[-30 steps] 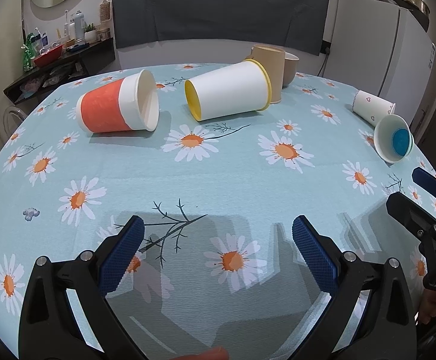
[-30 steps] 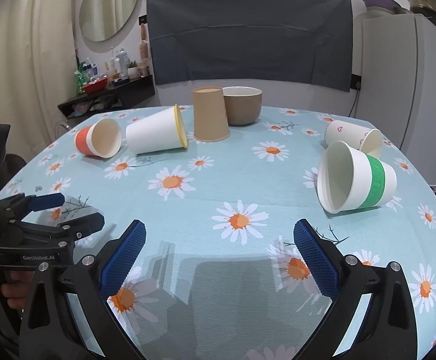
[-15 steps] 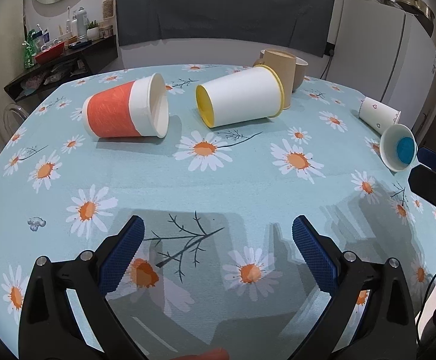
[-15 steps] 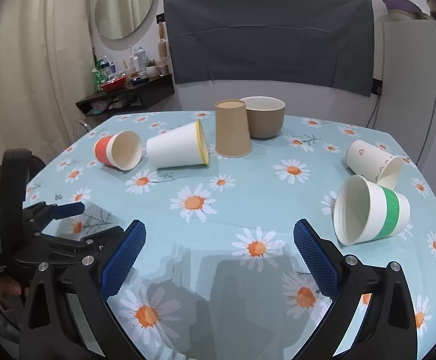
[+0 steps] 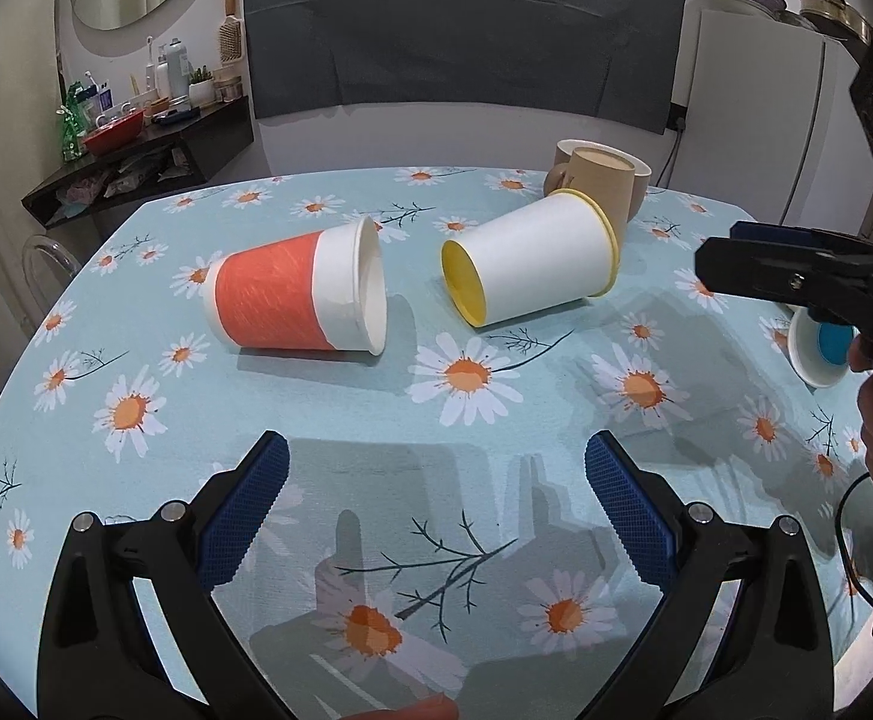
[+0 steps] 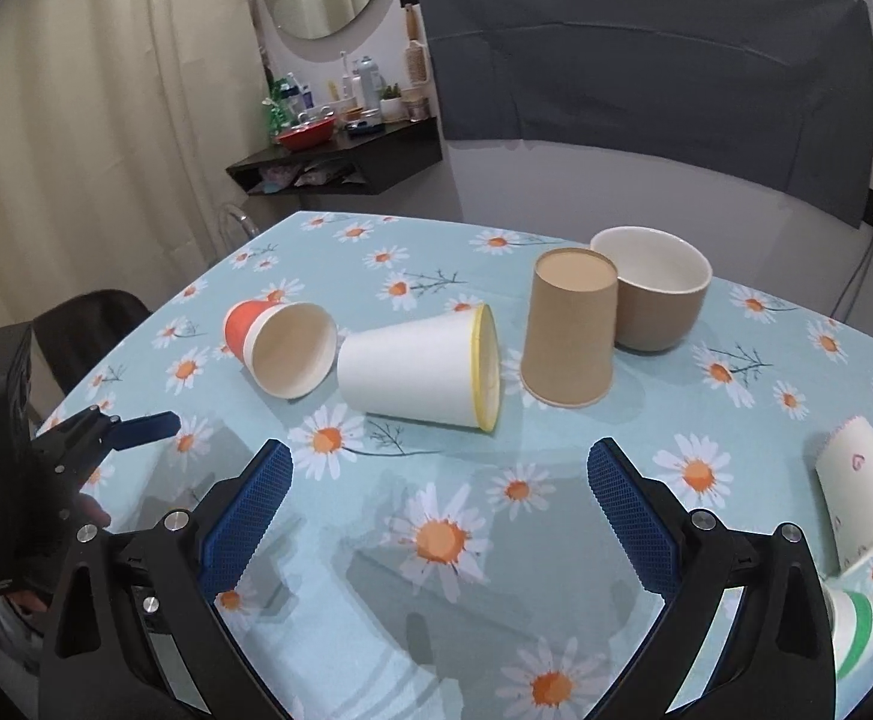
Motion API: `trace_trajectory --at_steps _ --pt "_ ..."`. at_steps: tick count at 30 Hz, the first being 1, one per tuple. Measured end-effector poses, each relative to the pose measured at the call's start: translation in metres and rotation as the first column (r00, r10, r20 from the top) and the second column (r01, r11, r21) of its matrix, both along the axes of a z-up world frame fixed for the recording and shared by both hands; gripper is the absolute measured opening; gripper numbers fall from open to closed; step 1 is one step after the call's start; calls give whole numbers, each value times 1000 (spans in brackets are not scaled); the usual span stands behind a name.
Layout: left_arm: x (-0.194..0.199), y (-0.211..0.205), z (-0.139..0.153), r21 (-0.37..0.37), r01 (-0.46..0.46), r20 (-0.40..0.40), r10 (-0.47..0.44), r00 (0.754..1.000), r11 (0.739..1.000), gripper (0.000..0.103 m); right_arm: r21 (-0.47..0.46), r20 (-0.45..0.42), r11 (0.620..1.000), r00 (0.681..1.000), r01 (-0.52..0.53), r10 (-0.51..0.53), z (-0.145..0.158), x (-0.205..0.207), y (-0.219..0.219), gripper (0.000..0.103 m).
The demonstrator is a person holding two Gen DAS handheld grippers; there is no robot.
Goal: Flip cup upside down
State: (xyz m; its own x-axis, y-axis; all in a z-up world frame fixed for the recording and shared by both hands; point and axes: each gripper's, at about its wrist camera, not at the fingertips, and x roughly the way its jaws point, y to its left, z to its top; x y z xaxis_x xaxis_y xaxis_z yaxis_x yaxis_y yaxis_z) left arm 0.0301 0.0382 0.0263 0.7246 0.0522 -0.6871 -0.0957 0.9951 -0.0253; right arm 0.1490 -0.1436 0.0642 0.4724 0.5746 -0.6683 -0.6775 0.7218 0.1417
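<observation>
An orange-and-white paper cup point(image 5: 298, 295) lies on its side on the daisy tablecloth point(image 5: 316, 432), mouth to the right; it also shows in the right wrist view point(image 6: 283, 348). A white cup with a yellow rim point(image 5: 532, 264) lies on its side beside it, also in the right wrist view point(image 6: 418, 369). A brown cup point(image 6: 571, 327) stands upside down. My left gripper point(image 5: 436, 504) is open and empty, short of the two lying cups. My right gripper point(image 6: 439, 501) is open and empty, in front of the white cup.
A brown bowl point(image 6: 658, 294) stands behind the brown cup. A heart-print cup point(image 6: 862, 486) and a green-banded cup point(image 6: 853, 624) lie at the right. A cup with a blue bottom point(image 5: 823, 351) lies at the table's right edge. A shelf point(image 6: 340, 159) and a fridge point(image 5: 760, 108) stand beyond the table.
Both grippers have moved up and forward toward the far left of the table. The cups look nearer and have not moved. Both grippers stay open.
</observation>
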Motion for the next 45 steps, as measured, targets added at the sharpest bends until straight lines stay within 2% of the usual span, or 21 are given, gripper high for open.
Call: trace_trajectory --at_steps 4,10,11,12,13,14,16,17,18,22,33,45 --pt "7 5 0 1 -4 -1 4 1000 1000 97 15 -54 998 996 -68 68 -9 22 17 94" --pt "17 13 -5 5 -20 -14 20 1000 1000 97 14 -59 994 992 -109 110 -21 40 37 93" --pt "19 14 -6 3 -23 -16 23 1000 1000 97 15 -71 993 991 -113 114 -23 43 39 89" --pt "20 15 -7 1 -22 -19 22 1000 1000 97 22 -95 992 988 -124 125 -27 47 41 73" --pt "21 15 -8 0 -21 -22 21 1000 1000 97 29 -130 990 982 -136 139 -31 51 43 62" --pt "21 16 -8 -2 -22 -23 22 1000 1000 97 39 -164 988 975 -148 152 -35 55 43 58" --pt "22 16 -10 1 -22 -26 22 999 1000 97 62 -206 984 962 -169 178 -41 58 44 36" --pt "22 15 -11 4 -22 -30 22 999 1000 97 72 -214 981 957 -182 194 -42 58 44 31" --pt "22 16 -12 6 -22 -33 23 999 1000 97 81 -216 977 954 -195 208 -43 57 43 20" --pt "23 16 -13 8 -23 -36 23 999 1000 97 65 -184 965 947 -254 261 -44 45 46 4" --pt "13 11 -13 23 -28 -38 29 999 999 97 9 -150 947 935 -322 320 -43 1 37 3" --pt "-34 -15 -7 38 11 -21 -11 1000 999 97 -11 -129 951 943 -310 306 -47 -67 -1 3"
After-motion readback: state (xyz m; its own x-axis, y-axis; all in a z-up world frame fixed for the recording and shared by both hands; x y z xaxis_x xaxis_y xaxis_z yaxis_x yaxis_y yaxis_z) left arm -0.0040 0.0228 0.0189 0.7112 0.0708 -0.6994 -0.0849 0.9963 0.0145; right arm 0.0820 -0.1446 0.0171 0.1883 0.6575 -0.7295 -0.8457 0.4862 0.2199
